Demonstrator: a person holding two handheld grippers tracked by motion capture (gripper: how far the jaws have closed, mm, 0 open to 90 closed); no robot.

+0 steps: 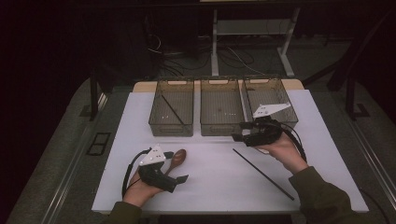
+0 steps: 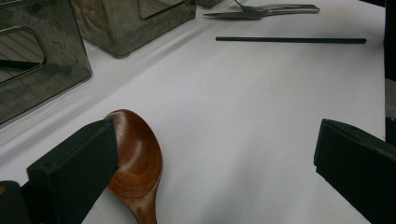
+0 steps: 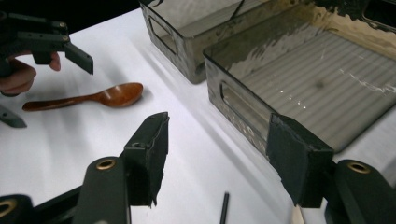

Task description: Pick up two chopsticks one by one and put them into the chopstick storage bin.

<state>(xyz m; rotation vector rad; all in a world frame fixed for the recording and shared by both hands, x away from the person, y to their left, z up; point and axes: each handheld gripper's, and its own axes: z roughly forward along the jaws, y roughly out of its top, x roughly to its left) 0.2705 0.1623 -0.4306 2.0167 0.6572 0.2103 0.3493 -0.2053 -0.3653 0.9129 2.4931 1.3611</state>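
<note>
**2 open grippers over a white desk, wooden spoon by the left one**

The left gripper [image 1: 180,179] sits low at the near-left part of the white desk [image 1: 215,172], held in the person's left hand [image 1: 140,189]. Its jaws stand wide apart with nothing clamped between them. In the left gripper view, the wooden spoon [image 2: 137,163] lies flat on the desk with its bowl just beside the left jaw, partly hidden behind it; whether the jaw touches the spoon I cannot tell.

The right gripper [image 1: 238,133] is held in the right hand [image 1: 282,149] near the front edge of the middle bin [image 1: 221,128]. In the right gripper view its jaws are open at a middling width and empty, and they frame the front wall of that bin.

3 smoky transparent bins stand in a row at the far side of the desk. The left bin [image 1: 171,126] holds a thin dark stick. A black chopstick [image 1: 264,174] lies slanted on the desk just beside the right hand. In the left gripper view, a metal fork [image 2: 266,10] lies beyond the chopstick.
</note>
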